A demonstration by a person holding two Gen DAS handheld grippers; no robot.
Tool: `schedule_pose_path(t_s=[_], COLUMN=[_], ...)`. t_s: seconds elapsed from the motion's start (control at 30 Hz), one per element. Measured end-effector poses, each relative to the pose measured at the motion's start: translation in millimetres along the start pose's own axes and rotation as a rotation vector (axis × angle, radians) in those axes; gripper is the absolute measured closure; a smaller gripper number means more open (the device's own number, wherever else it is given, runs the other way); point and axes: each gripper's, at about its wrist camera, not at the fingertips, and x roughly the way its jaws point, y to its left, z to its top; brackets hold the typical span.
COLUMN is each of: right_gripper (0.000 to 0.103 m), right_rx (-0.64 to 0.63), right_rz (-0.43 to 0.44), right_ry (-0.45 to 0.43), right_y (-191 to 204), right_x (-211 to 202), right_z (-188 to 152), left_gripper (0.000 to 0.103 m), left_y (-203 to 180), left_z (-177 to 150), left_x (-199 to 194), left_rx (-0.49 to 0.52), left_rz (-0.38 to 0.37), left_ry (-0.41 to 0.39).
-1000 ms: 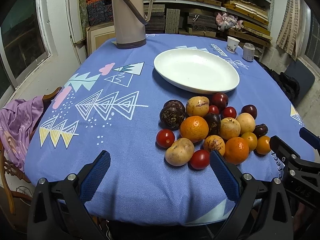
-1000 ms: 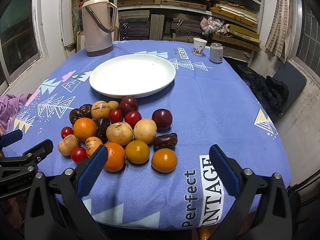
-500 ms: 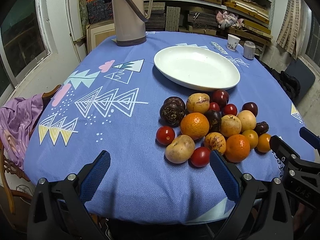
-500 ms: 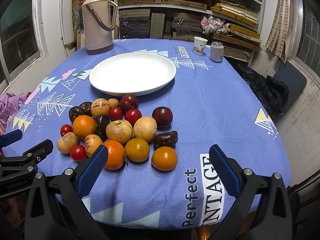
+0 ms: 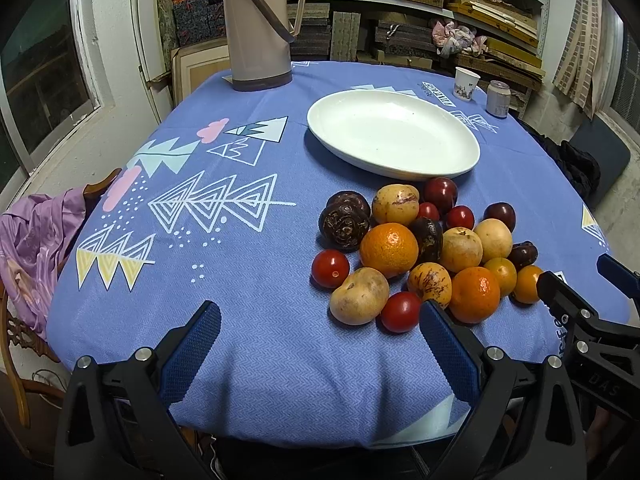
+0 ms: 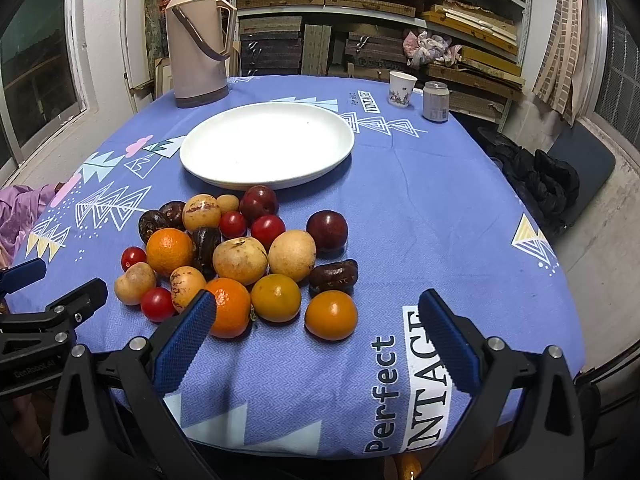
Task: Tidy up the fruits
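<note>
We hold both grippers low at the near edge of the desk, and nothing has been picked up yet, so we judge this the opening step: choosing a first fruit to carry to the plate. The left gripper (image 5: 320, 342) has its jaws spread wide and empty over bare blue tablecloth (image 5: 240, 264), with the pile of fruit (image 5: 424, 252) just to its right; a small red tomato (image 5: 401, 312) lies beside its right finger. The right gripper (image 6: 316, 330) is likewise wide open and empty, and between its fingers, a little ahead, sits a small orange fruit (image 6: 331, 315), with a larger orange (image 6: 229, 307) partly behind the left finger. The fruit lies heaped toward the near edge, most pieces touching one another, while the white plate (image 6: 340, 148) stands bare just beyond the heap, toward the middle of the desk. A thermos (image 6: 198, 40) is at the far left edge, a paper cup (image 6: 401, 89) and a can (image 6: 436, 102) at the far right, all well apart from the work. Our next move probably calls for easing one gripper forward around an outlying fruit, the small orange one being the handiest for the right, and closing gently, since round fruit may roll and nudge its neighbours.
</note>
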Motion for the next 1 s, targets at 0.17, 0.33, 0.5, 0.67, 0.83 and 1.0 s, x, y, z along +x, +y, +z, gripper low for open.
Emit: schedule_pose_path(t_s=[0.17, 0.33, 0.5, 0.67, 0.83, 1.0], right_gripper=[0.004, 0.004, 0.004, 0.004, 0.004, 0.004], right_rx=[-0.001, -0.002, -0.002, -0.003, -0.002, -0.003], right_rz=[-0.001, 0.0, 0.0, 0.0, 0.0, 0.0], right_ry=[-0.002, 0.0, 0.001, 0.001, 0.002, 0.001], right_y=[0.2, 0.8, 0.8, 0.8, 1.7, 1.6], right_x=[-0.2, -0.1, -0.1, -0.1, 0.7, 0.4], right_z=[0.1, 0.1, 0.1, -0.1, -0.1, 0.2], left_gripper=[0.003, 0.003, 0.003, 0.004, 0.004, 0.004], left_y=[0.0, 0.0, 0.0, -0.1, -0.9, -1.5], left_z=[0.1, 0.1, 0.2, 0.3, -1.3, -1.9], left_x=[0.0, 0.0, 0.0, 0.0, 1.0, 1.3], left_rx=[0.0, 0.0, 0.0, 0.0, 0.002, 0.002], left_rz=[0.001, 0.001, 0.0, 0.0, 0.0, 0.0], left_ry=[0.0, 0.0, 0.001, 0.001, 0.003, 0.003])
